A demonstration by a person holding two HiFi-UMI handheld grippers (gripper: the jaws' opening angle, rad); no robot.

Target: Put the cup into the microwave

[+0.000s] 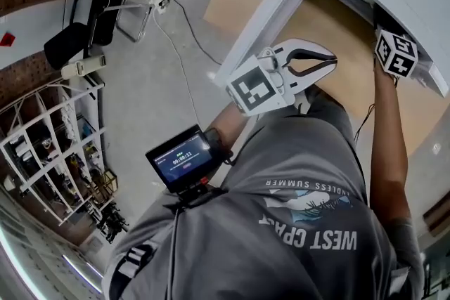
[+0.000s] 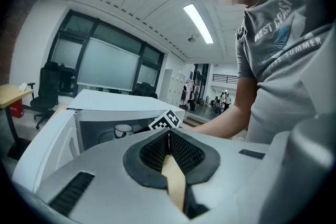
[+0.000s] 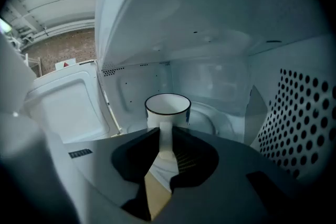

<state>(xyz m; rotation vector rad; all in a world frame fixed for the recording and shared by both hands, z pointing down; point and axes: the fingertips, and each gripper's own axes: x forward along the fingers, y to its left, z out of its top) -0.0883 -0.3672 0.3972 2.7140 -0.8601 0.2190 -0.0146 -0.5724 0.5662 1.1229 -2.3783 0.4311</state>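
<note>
L gripper (image 2: pixel 169 135) front and centre, jaws pressed together, nothing between them. Past the tips: white microwave (image 2: pixel 121 102), door (image 2: pixel 44 144) swung open to the left. Cup (image 2: pixel 123 130) sits inside, upright, white w/ dark rim, low in the cavity. Marker cube (image 2: pixel 168 119) right at the opening, just right of the cup. Person's bare arm (image 2: pixel 226 120) reaches in from the right toward that cube; grey printed tee (image 2: pixel 283 50) fills the right side. Bkgd: big windows, dark chair (image 2: pixel 50 86) far left, wooden table (image 2: pixel 13 93) at the edge beside it, long ceiling light (image 2: pixel 198 23) overhead. Small figures far down the corridor, too tiny for detail.
</note>
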